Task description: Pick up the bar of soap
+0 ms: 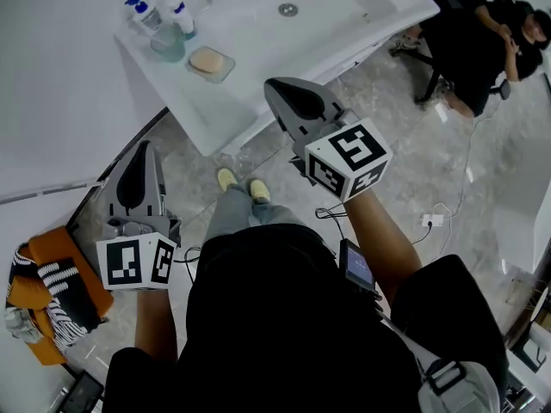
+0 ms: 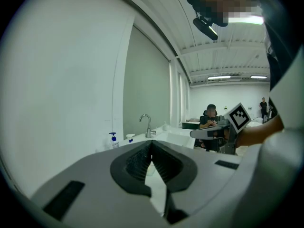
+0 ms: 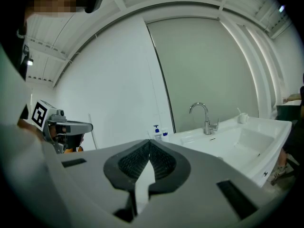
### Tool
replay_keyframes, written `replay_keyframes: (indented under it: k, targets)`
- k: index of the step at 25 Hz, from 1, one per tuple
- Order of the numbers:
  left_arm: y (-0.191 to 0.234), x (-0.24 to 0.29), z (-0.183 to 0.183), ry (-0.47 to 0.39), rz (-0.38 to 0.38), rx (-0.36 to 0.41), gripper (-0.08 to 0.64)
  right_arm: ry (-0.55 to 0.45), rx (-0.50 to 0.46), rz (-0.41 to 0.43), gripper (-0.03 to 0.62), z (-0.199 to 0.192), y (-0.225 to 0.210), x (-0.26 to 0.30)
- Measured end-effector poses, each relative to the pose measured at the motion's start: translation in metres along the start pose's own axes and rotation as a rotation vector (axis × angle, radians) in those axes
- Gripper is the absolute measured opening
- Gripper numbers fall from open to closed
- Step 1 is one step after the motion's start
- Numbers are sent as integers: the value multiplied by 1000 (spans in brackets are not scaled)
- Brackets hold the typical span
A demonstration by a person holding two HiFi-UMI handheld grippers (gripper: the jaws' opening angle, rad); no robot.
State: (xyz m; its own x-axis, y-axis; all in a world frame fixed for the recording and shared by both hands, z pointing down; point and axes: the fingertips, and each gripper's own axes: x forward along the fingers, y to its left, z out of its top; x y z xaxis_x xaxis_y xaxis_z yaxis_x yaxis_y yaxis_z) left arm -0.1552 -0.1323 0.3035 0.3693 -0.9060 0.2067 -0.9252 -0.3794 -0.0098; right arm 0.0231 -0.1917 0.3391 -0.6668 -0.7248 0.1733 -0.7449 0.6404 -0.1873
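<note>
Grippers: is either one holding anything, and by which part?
Nothing is held. The left gripper and the right gripper are both shut on nothing; the bar of soap lies in its dish, apart from both.

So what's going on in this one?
A person stands at a white sink counter with a gripper in each hand. The left gripper and the right gripper both have their jaws shut with nothing between them, and neither is touching anything on the counter. The bar of soap lies untouched in its dish, near two pump bottles.
</note>
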Motion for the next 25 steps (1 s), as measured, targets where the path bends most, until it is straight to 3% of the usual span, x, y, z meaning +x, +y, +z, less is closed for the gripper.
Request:
replay_keyframes:
  k: [9,25]
  targets:
    - [-4,24,-4,26,-52,7,9,-13,32,-34,9,-7,-12,3]
    - [64,76,6,-24,-153,-43,9,20,-25,-47,9,17,2,97]
